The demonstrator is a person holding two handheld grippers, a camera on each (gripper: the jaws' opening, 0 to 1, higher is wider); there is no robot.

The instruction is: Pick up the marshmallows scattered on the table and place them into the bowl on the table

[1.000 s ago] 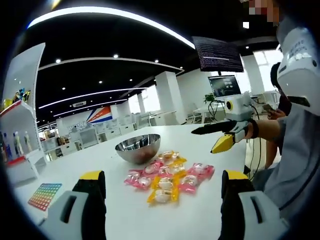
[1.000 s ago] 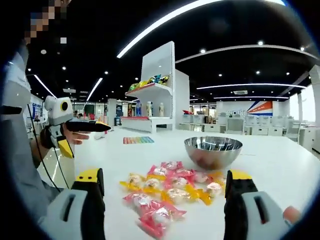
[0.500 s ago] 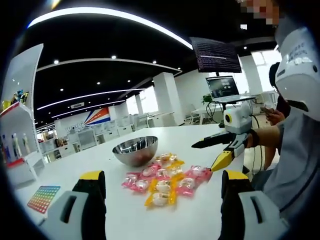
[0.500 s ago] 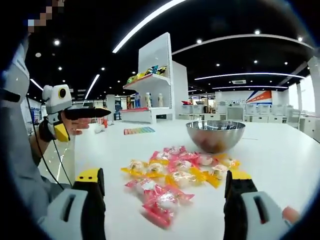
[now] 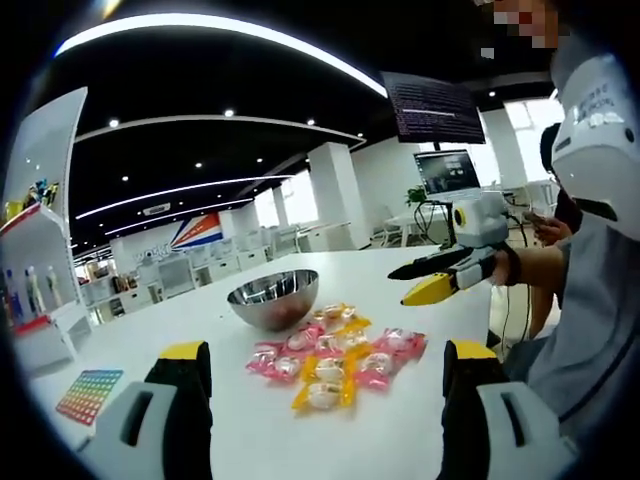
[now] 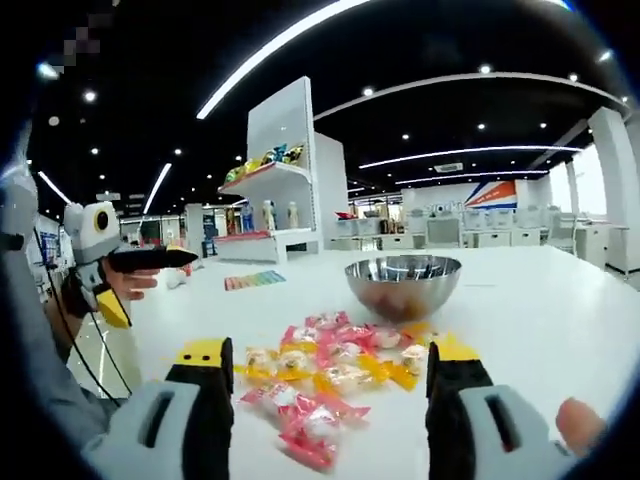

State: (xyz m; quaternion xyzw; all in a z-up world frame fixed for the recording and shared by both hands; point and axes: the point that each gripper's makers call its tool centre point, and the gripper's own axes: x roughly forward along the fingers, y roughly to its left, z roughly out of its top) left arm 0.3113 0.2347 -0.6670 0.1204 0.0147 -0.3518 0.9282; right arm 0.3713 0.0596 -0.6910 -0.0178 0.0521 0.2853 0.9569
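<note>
Your marshmallows [image 6: 325,375] lie in a tight heap of pink and yellow wrappers on the white tabletop [image 6: 560,320], with the steel bowl [image 6: 402,285] just beyond them, the far edge of the heap almost touching its base; the left gripper view shows the same heap [image 5: 335,352] with the bowl [image 5: 273,297] behind it. Your right gripper [image 6: 325,385] hangs above the near side of the heap with its jaws spread wide and nothing between them. Your left gripper [image 5: 325,385] is released too, jaws apart, empty, held back from the sweets. Because the wrappers overlap, a closing gripper may well catch two at once or pinch only a loose twist of film and drop the sweet on the way over. A low sweep toward the far pieces might also nudge the bowl. A rainbow-coloured card [image 6: 253,281] lies well apart, and the display shelves [image 6: 285,190] stand far behind, so nothing blocks your path, though both grippers reaching for the one heap could collide.
</note>
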